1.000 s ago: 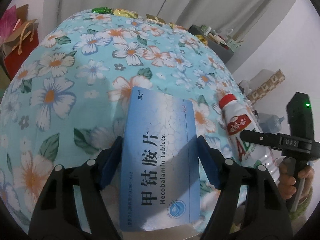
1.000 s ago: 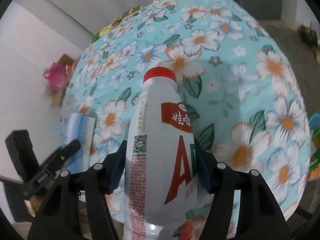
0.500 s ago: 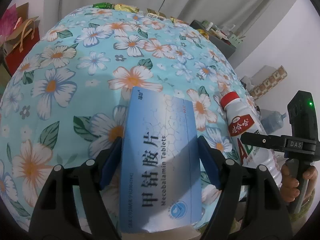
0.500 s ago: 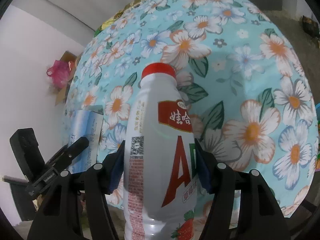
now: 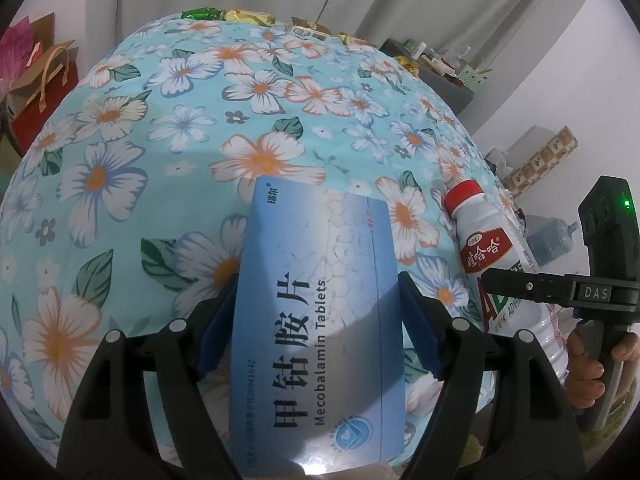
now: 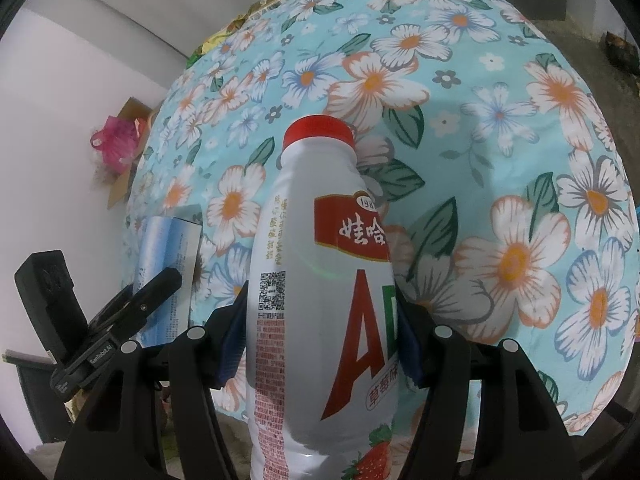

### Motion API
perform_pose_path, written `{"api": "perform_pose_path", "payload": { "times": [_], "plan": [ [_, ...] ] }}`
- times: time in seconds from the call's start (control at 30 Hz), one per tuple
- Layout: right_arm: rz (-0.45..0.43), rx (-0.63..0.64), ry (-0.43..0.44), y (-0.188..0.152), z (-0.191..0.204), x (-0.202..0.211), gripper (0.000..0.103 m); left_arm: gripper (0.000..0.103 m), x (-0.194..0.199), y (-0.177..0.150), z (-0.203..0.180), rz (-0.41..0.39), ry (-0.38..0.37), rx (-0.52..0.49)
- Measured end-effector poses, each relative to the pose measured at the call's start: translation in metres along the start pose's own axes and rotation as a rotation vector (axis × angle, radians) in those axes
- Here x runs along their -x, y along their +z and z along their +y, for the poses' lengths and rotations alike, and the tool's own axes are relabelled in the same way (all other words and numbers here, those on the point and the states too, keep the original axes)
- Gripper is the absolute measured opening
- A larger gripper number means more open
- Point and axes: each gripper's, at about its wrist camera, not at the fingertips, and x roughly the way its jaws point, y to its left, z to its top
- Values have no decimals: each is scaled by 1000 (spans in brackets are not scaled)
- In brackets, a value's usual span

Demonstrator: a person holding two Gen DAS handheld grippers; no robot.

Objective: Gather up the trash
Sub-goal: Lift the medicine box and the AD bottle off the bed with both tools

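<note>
My left gripper is clenched on a blue tablet box, its blue pads pressed flat against the box's two long sides. My right gripper is clamped the same way on a white drink bottle with a red cap, at about the middle of the label. Both pieces of trash hang above the near edge of the flowered tablecloth, the bottle at about three o'clock from the box in the left view.

I judge the pick-up done and the carry in hand. No bin shows in either view, so the next move calls for finding one and bringing both loads over it before I let go.

The box looks flat and stiff, its corners crisp, the far end jutting well past the pads. The bottle is smooth, rounded plastic, so it could slip or twist if my squeeze eases. Foil wrappers lie along the far edge at twelve o'clock, uncollected.
</note>
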Motion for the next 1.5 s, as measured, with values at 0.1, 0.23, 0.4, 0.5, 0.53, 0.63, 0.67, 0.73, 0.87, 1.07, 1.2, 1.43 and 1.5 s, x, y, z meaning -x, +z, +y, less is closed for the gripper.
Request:
{"api": "perform_pose_path", "payload": {
  "times": [0.1,0.23,0.4,0.5,0.53,0.63,0.67,0.73,0.87,1.07,1.2,1.43,1.5],
  "plan": [
    [0,0,0,0,0,-1,61,71,0,0,0,1,0,0],
    [-1,0,0,0,0,-1,61,70,0,0,0,-2,3,4],
    [-6,-4,6,-1,-1,-1,61,70,1,2,2,-6,-11,11],
    [-14,-10,8,-1,-3,0,60,70,3,1,-2,-15,1,-13],
    [-16,-12,9,-1,-2,0,59,70,4,1,-3,-17,0,-20],
    [-25,-22,18,-2,-4,2,59,70,5,0,-4,-19,-8,-19],
    [-28,-24,20,-2,-5,2,59,70,5,0,-4,-20,-9,-19],
    [-33,-27,21,-3,-5,3,59,70,6,0,-3,-23,-15,-15],
    [-43,-30,25,-4,-4,6,59,70,9,1,-2,-32,-21,-11],
    [-54,-34,36,-5,-2,10,59,69,14,1,-3,-44,-41,-8],
    [-56,-34,40,-5,-2,11,59,69,17,2,-3,-49,-61,3],
    [-64,-42,49,-7,-2,14,59,69,23,3,-3,-68,-73,1],
    [-69,-41,49,-7,-1,15,59,69,25,3,-3,-73,-75,3]
  ]
}}
